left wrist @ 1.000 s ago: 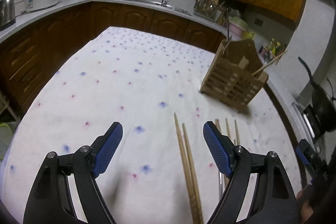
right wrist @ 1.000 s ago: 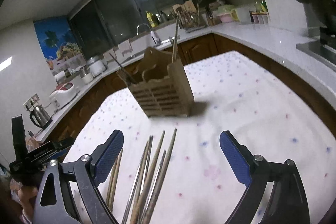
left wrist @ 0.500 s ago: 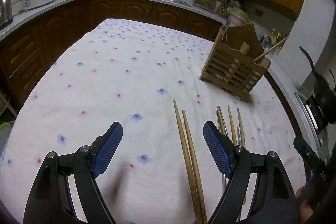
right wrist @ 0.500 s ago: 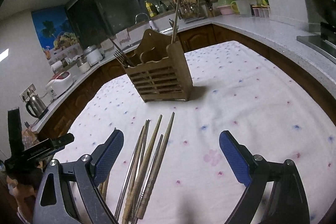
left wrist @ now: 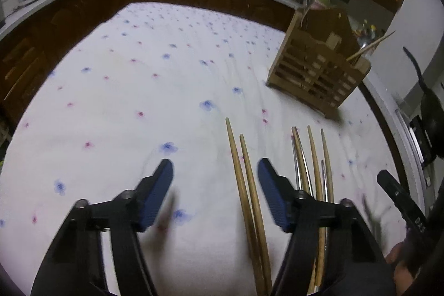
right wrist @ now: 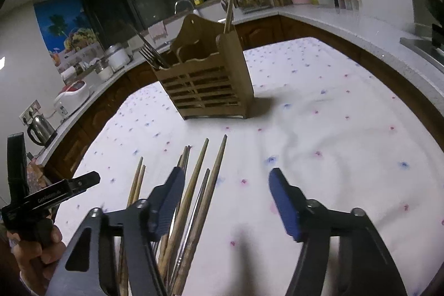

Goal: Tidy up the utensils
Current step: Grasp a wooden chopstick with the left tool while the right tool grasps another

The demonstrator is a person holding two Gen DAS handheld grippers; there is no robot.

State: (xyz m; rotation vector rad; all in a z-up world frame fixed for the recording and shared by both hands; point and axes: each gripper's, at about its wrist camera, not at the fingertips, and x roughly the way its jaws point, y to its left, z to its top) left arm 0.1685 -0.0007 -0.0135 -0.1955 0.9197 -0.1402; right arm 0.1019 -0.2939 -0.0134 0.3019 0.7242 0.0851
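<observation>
A dim kitchen with dark wood cabinets and a pale counter wraps around a tabletop [left wrist: 116,90] covered by a white cloth dotted with small blue and pink flowers.

In the left wrist view, the left tool [left wrist: 216,194] hangs low over the cloth with its blue-padded fingers apart and nothing between the pads. A pair of wooden chopsticks [left wrist: 247,193] lies flat on the cloth, running up between the fingers close to the right-hand one. Just beyond that finger lies a looser bundle of chopsticks [left wrist: 315,157], wooden and metal mixed. A slatted wooden utensil holder [left wrist: 316,74] stands upright further back to the right, one stick leaning out of it.

In the right wrist view, the right tool [right wrist: 226,199] is also spread wide and empty above the cloth. The bundle of chopsticks [right wrist: 205,185] lies partly under its left finger, tips pointing toward the utensil holder [right wrist: 205,82], which holds a fork [right wrist: 149,52] and one upright stick. The left tool's handle and the hand [right wrist: 36,254] gripping it show at the lower left edge.
</observation>
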